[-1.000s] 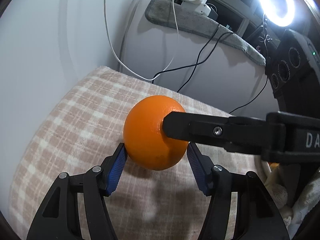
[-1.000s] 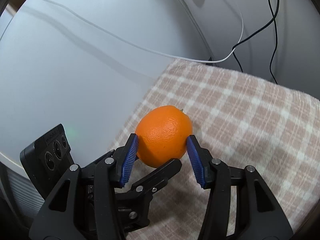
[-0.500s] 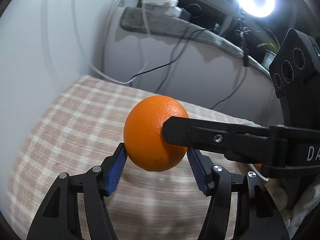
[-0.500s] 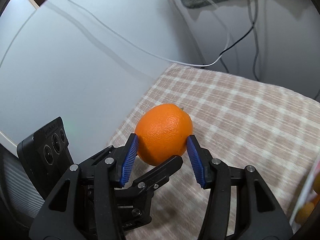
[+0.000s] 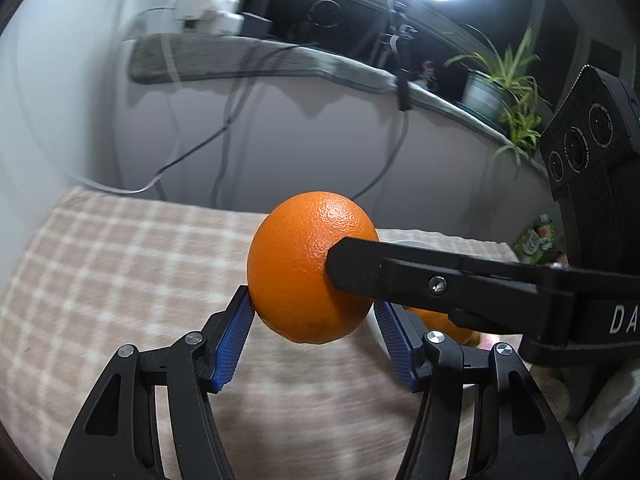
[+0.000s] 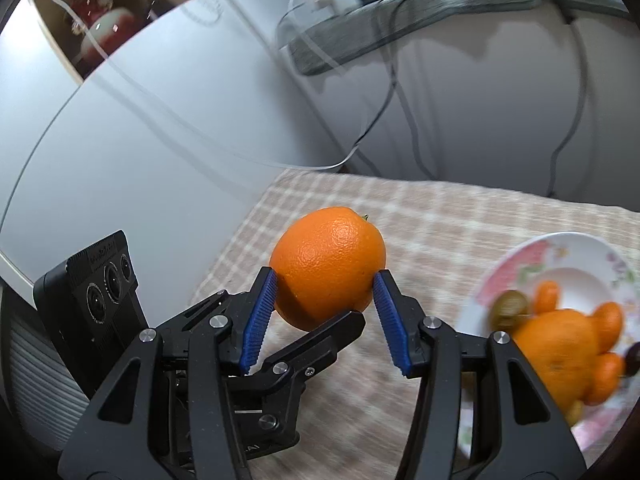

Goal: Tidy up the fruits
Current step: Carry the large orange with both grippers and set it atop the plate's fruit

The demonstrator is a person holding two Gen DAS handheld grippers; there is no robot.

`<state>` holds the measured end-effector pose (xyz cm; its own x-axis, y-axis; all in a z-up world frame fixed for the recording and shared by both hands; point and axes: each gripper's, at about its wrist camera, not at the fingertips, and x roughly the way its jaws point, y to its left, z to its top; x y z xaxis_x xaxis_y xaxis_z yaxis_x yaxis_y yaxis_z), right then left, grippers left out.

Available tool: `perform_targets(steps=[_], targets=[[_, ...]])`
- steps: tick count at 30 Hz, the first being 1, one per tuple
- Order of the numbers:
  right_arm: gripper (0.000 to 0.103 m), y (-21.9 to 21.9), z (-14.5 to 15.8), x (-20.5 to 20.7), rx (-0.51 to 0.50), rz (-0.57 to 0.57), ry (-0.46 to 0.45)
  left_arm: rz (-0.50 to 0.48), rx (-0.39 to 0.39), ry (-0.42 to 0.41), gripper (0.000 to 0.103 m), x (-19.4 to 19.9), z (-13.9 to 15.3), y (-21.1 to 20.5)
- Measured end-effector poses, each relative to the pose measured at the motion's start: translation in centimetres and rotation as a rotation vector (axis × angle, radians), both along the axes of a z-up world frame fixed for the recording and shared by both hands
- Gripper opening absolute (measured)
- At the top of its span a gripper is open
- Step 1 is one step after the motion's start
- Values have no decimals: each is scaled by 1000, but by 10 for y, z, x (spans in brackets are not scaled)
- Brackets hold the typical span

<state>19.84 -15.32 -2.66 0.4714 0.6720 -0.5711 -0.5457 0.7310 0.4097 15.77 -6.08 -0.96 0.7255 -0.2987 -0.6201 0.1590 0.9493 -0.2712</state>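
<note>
You have the orange [image 6: 328, 266] clear of the checked bench [image 6: 460, 216], grasped in the jaws of both the right gripper [image 6: 325, 312] and the left gripper [image 5: 316, 334], set crosswise to one another. The double grasp likely guards a round fruit against rolling out. The plate [image 6: 516, 260], already bearing fruit, lies near on the right: judged the destination.
</note>
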Motion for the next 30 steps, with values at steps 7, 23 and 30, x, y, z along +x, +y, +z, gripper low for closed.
perform_targets(steps=[7,23,30], targets=[[53,-54,1,7,26,-79,-1,-75,11,8,61,19,0,-44],[53,-105,0,14,43,-160,5,-166,62,7,61,37,-1,-93],[53,-116,-1,22,54,-174,14,-183,77,18,61,47,-2,-103]])
